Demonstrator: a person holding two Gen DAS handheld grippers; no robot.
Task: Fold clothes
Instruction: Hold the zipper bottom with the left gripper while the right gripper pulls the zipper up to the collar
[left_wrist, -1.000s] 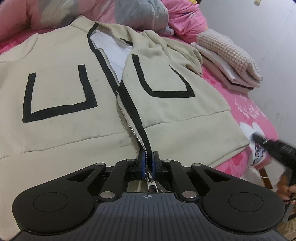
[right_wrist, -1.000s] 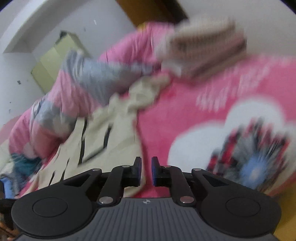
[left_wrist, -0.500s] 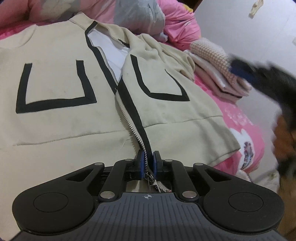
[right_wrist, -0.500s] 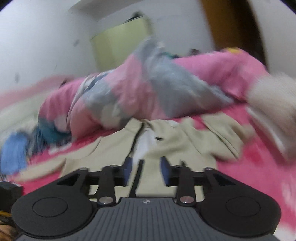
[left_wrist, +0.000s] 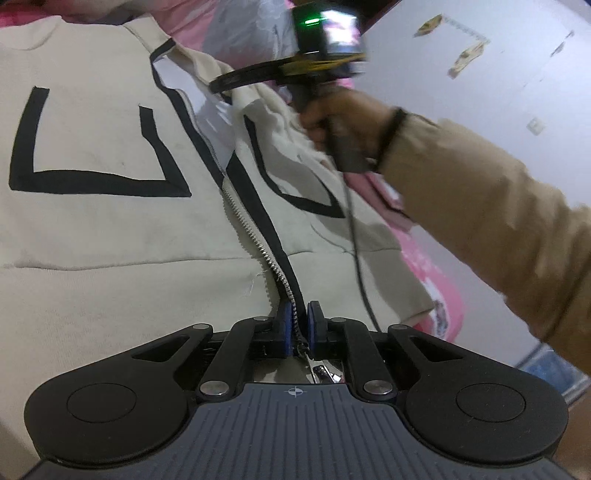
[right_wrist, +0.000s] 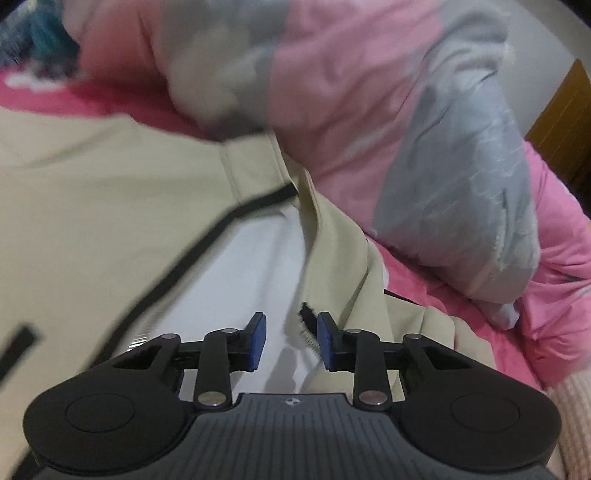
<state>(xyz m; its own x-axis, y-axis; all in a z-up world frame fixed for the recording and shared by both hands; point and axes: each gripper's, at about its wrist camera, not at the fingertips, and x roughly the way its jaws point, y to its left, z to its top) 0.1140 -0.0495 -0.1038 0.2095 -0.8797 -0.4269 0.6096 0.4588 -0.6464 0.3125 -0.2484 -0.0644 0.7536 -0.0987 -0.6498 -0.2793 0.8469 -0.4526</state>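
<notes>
A beige jacket (left_wrist: 110, 229) with black stripes lies spread front-up on the bed, its zipper (left_wrist: 255, 240) partly undone. My left gripper (left_wrist: 297, 326) is shut on the zipper's bottom end at the hem. My right gripper (right_wrist: 291, 343) hovers over the open collar, above the white lining (right_wrist: 236, 280). Its jaws are closing, and the frayed zipper edge (right_wrist: 308, 328) of the far front panel sits between the pads, which do not press it. In the left wrist view, a person's hand (left_wrist: 332, 122) and tan sleeve (left_wrist: 480, 221) carry that gripper over the jacket's chest.
A bunched pink-and-grey quilt (right_wrist: 369, 110) lies just behind the collar. Pink bedsheet (left_wrist: 439, 299) shows past the jacket's hem corner, with a white wall (left_wrist: 498, 92) beyond. A cream knit fold (right_wrist: 576, 406) lies at the right edge. A cable (left_wrist: 356, 251) hangs from the right hand.
My right gripper swung from the bed's side across to the jacket's collar, rolling level, and its hand and sleeve entered the left wrist view. My left gripper kept its hold and sank a little.
</notes>
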